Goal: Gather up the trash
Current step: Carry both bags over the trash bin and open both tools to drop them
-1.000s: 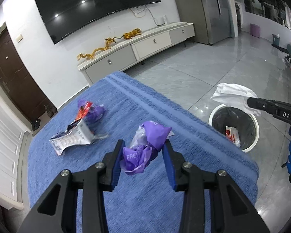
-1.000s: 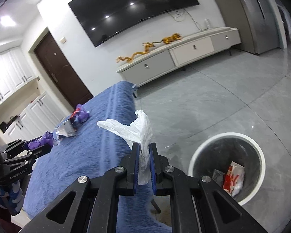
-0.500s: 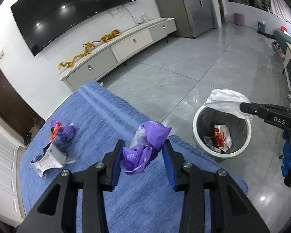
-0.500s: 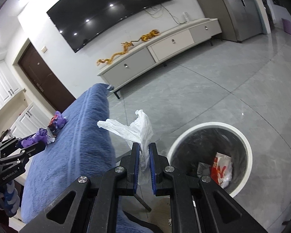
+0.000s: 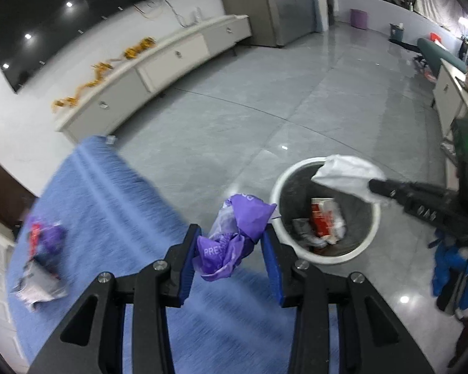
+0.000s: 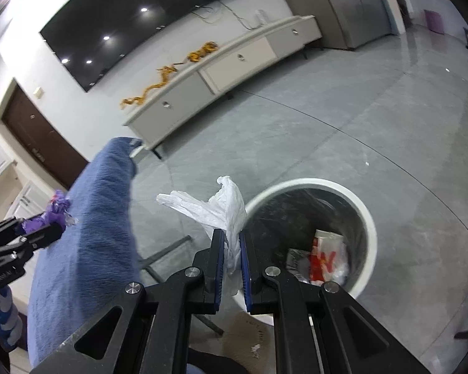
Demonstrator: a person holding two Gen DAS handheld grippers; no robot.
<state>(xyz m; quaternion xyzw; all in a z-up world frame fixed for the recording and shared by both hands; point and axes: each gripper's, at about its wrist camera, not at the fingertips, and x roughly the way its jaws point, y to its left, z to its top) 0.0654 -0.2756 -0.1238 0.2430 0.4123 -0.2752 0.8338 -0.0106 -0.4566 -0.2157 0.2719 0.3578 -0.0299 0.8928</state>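
My left gripper (image 5: 231, 237) is shut on a crumpled purple wrapper (image 5: 231, 237) and hangs over the edge of the blue-towelled table (image 5: 109, 202), a little left of the round white bin (image 5: 323, 257). My right gripper (image 6: 232, 243) is shut on a white plastic bag (image 6: 221, 205) just left of the bin's rim (image 6: 368, 218). In the left wrist view that white bag (image 5: 349, 177) hangs over the bin's far right rim. Red-and-white packaging (image 6: 324, 258) lies inside the bin.
More trash stays on the towel at the left: a purple and red wrapper (image 5: 45, 237) and a torn white packet (image 5: 37, 286). A long white TV cabinet (image 5: 159, 62) lines the far wall. Grey tiled floor (image 5: 296, 109) surrounds the bin.
Both grippers have swung toward the bin with their loads. The bin looms larger in both views, and the table has slid to the left.
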